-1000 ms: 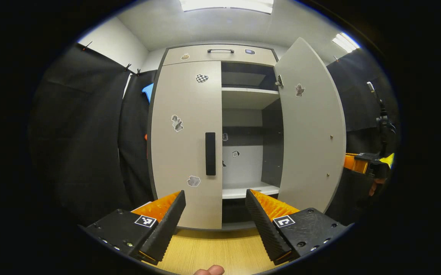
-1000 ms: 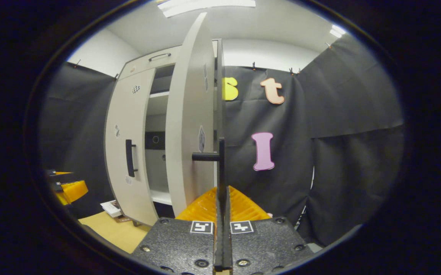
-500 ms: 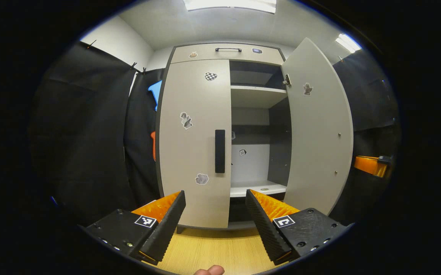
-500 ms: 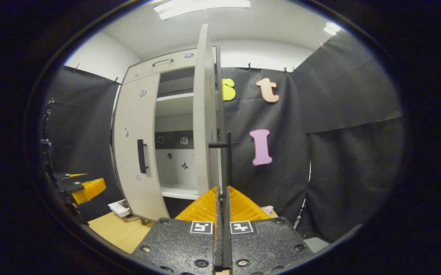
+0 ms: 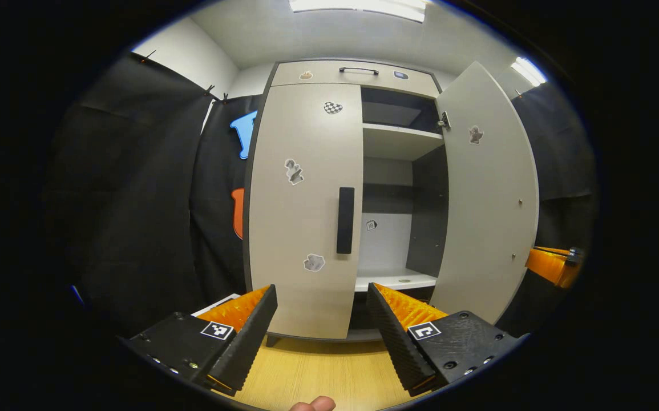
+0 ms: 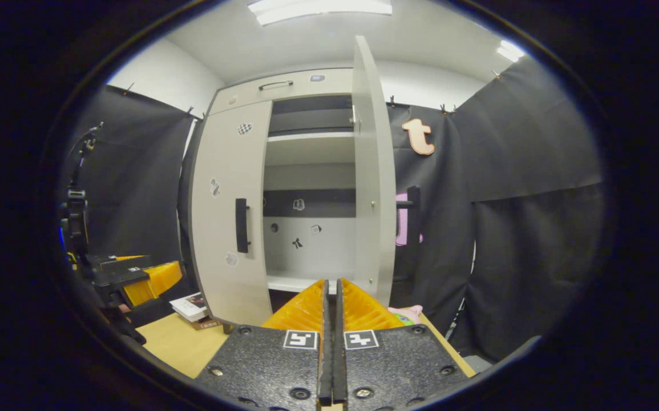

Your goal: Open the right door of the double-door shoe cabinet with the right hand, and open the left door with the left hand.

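Pale wood flooring (image 5: 318,374) runs under the shoe cabinet (image 5: 363,73), which stands against black cloth walls (image 5: 135,200) beneath white ceiling light panels (image 5: 358,4). In the left gripper view the left tool (image 5: 322,311) sits at six o'clock with its two fingers spread wide apart and nothing between them. From it the left door (image 5: 300,228) rises toward twelve o'clock, shut flat against the cabinet, its dark vertical handle (image 5: 345,220) near the inner edge and well apart from the fingertips. The right door (image 5: 489,205) stands swung outward at about two o'clock, baring the shelves (image 5: 399,132) and the pale back panel (image 5: 383,248) inside. The right tool (image 5: 552,264) shows past that open door at about three o'clock. In the right gripper view the right tool (image 6: 332,297) sits at six o'clock with its fingers pressed together, holding nothing. The right door (image 6: 372,182) appears nearly edge-on at twelve o'clock, its handle (image 6: 413,212) on the far side at about one o'clock, apart from the fingertips. The left door (image 6: 229,211) lies at about ten o'clock. The left tool (image 6: 141,279) shows low at nine o'clock, with a stack of books (image 6: 192,307) on the floor just beside the cabinet's foot.
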`<state>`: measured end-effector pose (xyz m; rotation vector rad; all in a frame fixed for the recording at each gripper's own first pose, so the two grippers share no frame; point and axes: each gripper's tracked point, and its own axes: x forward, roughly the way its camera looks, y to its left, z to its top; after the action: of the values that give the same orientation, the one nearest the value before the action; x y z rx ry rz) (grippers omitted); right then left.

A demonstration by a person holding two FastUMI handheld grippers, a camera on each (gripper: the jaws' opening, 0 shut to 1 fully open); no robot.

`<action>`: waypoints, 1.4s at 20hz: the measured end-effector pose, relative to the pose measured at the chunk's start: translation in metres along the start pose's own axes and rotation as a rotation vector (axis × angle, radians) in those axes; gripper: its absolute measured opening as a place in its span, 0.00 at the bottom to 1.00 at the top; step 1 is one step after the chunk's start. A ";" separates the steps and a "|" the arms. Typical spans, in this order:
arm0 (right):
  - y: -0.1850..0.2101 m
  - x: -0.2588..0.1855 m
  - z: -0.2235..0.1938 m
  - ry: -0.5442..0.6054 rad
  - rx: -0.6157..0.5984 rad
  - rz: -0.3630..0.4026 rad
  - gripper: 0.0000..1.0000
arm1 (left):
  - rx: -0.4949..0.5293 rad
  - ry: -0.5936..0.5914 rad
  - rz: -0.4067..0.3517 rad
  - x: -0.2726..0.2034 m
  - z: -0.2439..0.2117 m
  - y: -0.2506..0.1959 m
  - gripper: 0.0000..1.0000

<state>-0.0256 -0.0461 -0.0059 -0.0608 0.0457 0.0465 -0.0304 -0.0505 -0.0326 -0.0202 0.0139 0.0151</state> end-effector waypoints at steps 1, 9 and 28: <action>0.005 0.004 -0.001 0.001 0.008 0.010 0.08 | 0.001 -0.001 0.004 0.000 0.001 0.004 0.95; 0.033 0.018 -0.006 -0.009 -0.016 0.031 0.94 | -0.002 -0.026 -0.017 0.014 0.014 0.014 0.95; 0.026 0.005 -0.029 0.040 -0.010 0.082 0.97 | 0.038 -0.016 -0.061 0.223 0.051 -0.044 0.96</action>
<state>-0.0229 -0.0219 -0.0364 -0.0702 0.0880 0.1273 0.1943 -0.0896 0.0158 0.0175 -0.0025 -0.0457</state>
